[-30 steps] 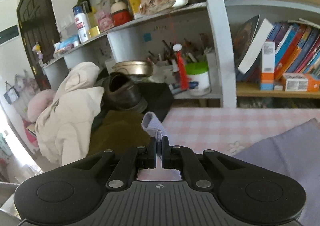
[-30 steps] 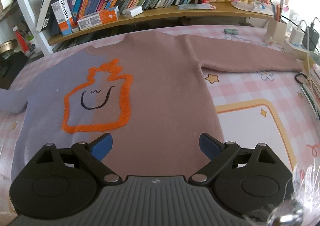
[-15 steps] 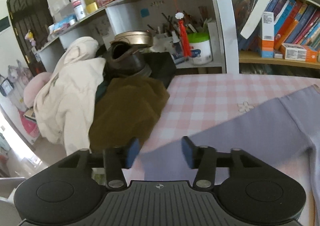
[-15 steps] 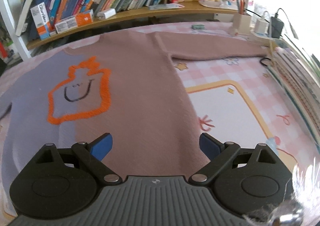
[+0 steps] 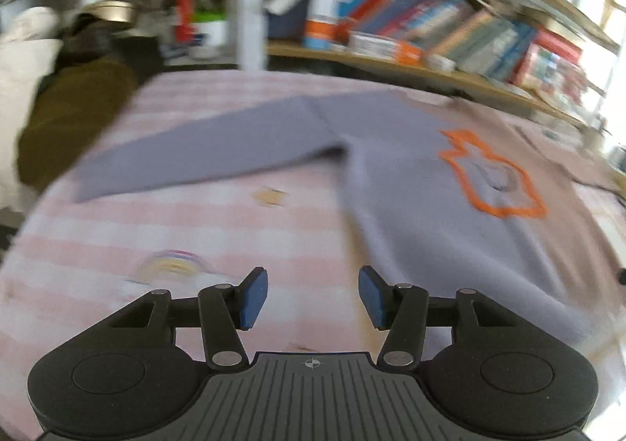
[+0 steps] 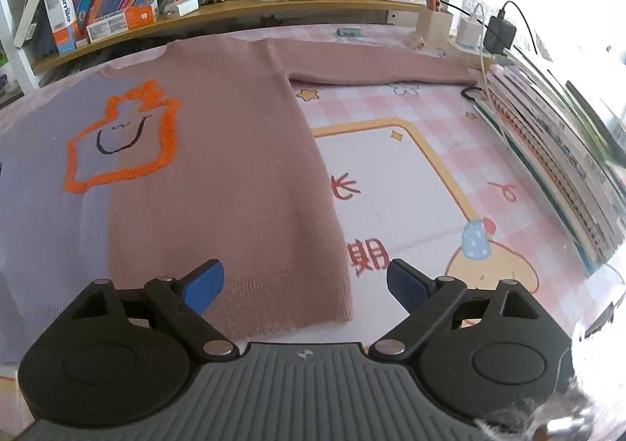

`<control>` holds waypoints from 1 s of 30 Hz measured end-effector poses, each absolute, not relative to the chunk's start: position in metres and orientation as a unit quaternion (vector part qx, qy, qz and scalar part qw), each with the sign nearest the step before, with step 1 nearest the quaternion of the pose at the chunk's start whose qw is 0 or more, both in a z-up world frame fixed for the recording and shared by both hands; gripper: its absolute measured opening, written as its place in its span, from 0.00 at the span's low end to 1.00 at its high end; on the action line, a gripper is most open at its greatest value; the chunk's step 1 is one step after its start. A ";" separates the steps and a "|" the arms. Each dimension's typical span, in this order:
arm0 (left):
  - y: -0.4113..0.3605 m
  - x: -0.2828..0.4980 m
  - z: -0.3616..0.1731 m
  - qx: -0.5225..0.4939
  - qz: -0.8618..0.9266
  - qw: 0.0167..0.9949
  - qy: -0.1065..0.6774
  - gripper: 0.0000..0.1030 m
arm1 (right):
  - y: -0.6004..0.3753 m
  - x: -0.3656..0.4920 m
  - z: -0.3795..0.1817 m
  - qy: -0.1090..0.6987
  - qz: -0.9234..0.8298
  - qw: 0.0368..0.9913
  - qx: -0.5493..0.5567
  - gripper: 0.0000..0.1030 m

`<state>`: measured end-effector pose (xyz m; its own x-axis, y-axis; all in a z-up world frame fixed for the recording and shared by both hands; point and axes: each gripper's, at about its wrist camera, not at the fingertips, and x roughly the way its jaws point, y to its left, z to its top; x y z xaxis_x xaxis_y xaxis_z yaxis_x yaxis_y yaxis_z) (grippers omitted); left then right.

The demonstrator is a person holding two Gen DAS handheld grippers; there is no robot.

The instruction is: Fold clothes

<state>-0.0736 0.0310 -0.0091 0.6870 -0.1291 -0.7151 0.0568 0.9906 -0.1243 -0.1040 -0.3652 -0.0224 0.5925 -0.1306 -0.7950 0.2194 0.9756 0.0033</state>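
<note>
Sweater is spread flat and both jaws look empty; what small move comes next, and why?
Probably lower the right hand-held gripper onto the pink hem corner of the sweater just ahead, jaws open and empty, to start a fold.

1. Left wrist view looks steeply down along its fingers, low over the tablecloth [image 5: 234, 230], facing the bookshelf [image 5: 430, 50].
2. Right wrist view likewise, nearer the sweater [image 6: 219, 175] hem.
3. Both share the sweater's orange motif [image 5: 493, 171].

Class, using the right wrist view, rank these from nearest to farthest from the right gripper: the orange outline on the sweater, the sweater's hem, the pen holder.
1. Hem, just ahead of the right gripper.
2. Orange outline, left, mid-table.
3. Pen holder, far right.
</note>
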 end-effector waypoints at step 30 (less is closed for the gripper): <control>-0.029 -0.071 -0.022 -0.097 0.032 0.881 0.462 0.35 | -0.411 -0.081 -0.038 0.461 0.038 0.885 0.054 0.30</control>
